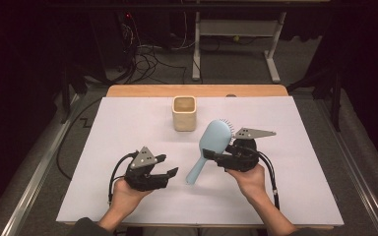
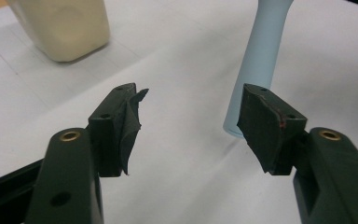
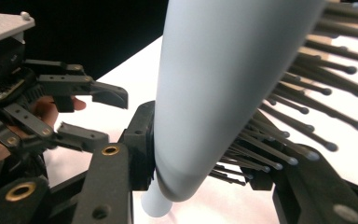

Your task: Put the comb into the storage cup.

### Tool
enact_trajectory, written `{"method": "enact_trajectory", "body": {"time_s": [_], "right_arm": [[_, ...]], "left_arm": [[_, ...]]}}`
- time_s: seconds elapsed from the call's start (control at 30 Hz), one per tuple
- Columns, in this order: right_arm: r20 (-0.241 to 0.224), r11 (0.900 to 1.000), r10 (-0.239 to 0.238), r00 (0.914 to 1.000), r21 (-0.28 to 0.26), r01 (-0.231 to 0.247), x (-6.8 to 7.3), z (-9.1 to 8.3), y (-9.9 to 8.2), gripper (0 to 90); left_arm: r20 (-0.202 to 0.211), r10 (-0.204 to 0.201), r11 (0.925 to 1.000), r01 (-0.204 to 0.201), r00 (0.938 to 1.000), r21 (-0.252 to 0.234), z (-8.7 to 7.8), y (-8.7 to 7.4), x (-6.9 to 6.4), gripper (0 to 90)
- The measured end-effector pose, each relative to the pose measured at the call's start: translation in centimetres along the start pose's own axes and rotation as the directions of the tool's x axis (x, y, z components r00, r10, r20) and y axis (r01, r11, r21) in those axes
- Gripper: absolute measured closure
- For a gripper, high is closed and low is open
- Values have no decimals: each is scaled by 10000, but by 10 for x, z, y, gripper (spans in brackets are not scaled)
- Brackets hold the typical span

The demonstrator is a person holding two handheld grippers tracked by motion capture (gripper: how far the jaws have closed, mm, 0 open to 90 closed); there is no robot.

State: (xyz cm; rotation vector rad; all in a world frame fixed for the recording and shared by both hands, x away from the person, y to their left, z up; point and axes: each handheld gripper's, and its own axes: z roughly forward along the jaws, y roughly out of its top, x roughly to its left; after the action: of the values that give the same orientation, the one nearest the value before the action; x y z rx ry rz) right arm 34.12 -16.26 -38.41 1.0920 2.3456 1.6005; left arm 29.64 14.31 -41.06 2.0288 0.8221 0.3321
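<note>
**Hairbrush clamped in the right gripper, left gripper wide apart**

Over on the right, the right gripper has its jaws clamped on the pale blue hairbrush, biting at the neck where the head narrows into the handle. The brush sits tilted, head up toward the far side, handle end angling down toward the near middle of the white sheet covering the desk. In the right gripper view the brush's smooth back faces the left jaw and the dark, ball-tipped bristles fan out toward the right one.

The left gripper rests low on the sheet, jaws spread well apart with nothing between them. In the left gripper view the handle's tip stands just beyond its right jaw, apart from it.

Farther back, a cream square cup stands upright, mouth open to the top, near the brush head but not touching.
</note>
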Motion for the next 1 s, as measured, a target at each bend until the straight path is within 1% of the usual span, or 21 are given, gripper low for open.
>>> {"method": "enact_trajectory", "body": {"time_s": [0.17, 0.27, 0.37, 0.47, 0.5, 0.57, 0.8, 1.0], "right_arm": [[112, 10000, 49, 9999, -37, -49, -3, -5, 2, 547], [147, 9999, 121, 9998, -49, -120, -6, -8, 3, 547], [206, 9999, 153, 9997, -38, -152, -9, -9, 4, 547], [290, 9998, 200, 9994, -17, -199, -11, -10, 5, 547], [324, 9998, 202, 9993, -15, -201, -11, -11, 6, 547], [430, 9998, 182, 9989, 15, -183, -11, -12, 7, 546], [531, 9998, 192, 9984, 29, -194, -14, -15, 12, 544], [766, 9998, 180, 9969, 46, -184, -18, -18, 15, 543]], "left_arm": [[-268, -170, 9995, 163, 9995, -258, -11, -5, 10, 368], [-519, -138, 9994, 121, 9986, -330, -17, -9, 15, 363], [-710, -262, 9987, 231, 9971, -450, -23, -14, 22, 361], [-851, -429, 9972, 374, 9955, -645, -28, -18, 27, 354], [-995, -512, 9965, 443, 9937, -710, -30, -20, 28, 352], [-1217, -530, 9956, 430, 9911, -833, -33, -22, 31, 342], [-1561, -667, 9944, 529, 9855, -911, -40, -33, 41, 331], [-1652, -852, 9922, 686, 9826, -1037, -43, -44, 47, 328]]}}
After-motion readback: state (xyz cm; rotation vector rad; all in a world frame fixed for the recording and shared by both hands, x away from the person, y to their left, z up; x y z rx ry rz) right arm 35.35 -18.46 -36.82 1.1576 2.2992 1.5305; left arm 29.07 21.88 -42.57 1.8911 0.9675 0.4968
